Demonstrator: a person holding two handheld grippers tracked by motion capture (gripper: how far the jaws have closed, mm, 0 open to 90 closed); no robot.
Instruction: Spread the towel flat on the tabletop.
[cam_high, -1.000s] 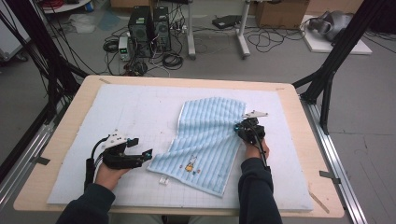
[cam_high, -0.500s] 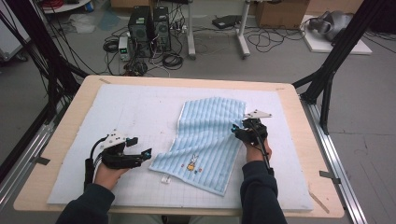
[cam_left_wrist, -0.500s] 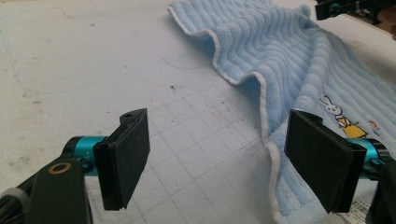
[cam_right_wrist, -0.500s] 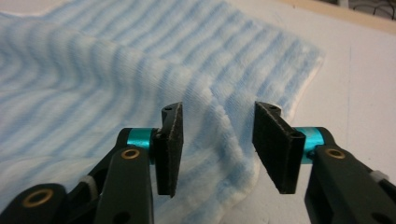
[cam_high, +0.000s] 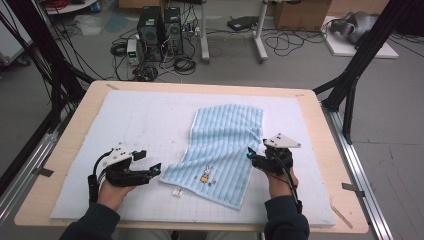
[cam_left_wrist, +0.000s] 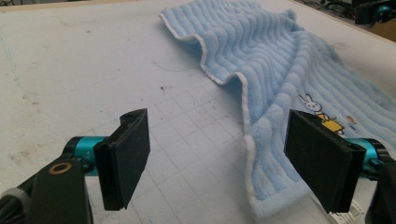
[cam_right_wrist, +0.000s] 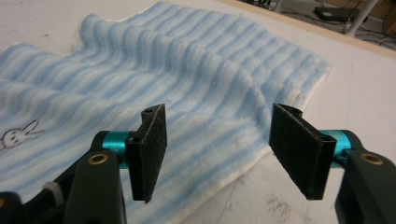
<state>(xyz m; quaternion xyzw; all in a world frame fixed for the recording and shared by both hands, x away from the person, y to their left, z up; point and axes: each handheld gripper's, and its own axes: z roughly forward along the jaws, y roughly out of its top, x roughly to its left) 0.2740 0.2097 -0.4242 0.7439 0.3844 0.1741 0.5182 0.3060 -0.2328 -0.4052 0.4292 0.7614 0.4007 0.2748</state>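
Since the blue towel (cam_high: 220, 147) lying rumpled on the counter (cam_high: 150, 120) looks light and limp, we would pinch its white hem with both fingers, the left gripper (cam_left_wrist: 224, 158) wide open, the right gripper (cam_right_wrist: 219, 149) just opening with nothing between.

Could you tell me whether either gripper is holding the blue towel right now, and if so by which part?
Nothing is held. The right gripper has just been opening, with nothing between its pads above the towel. The left gripper is open at the towel's near corner.
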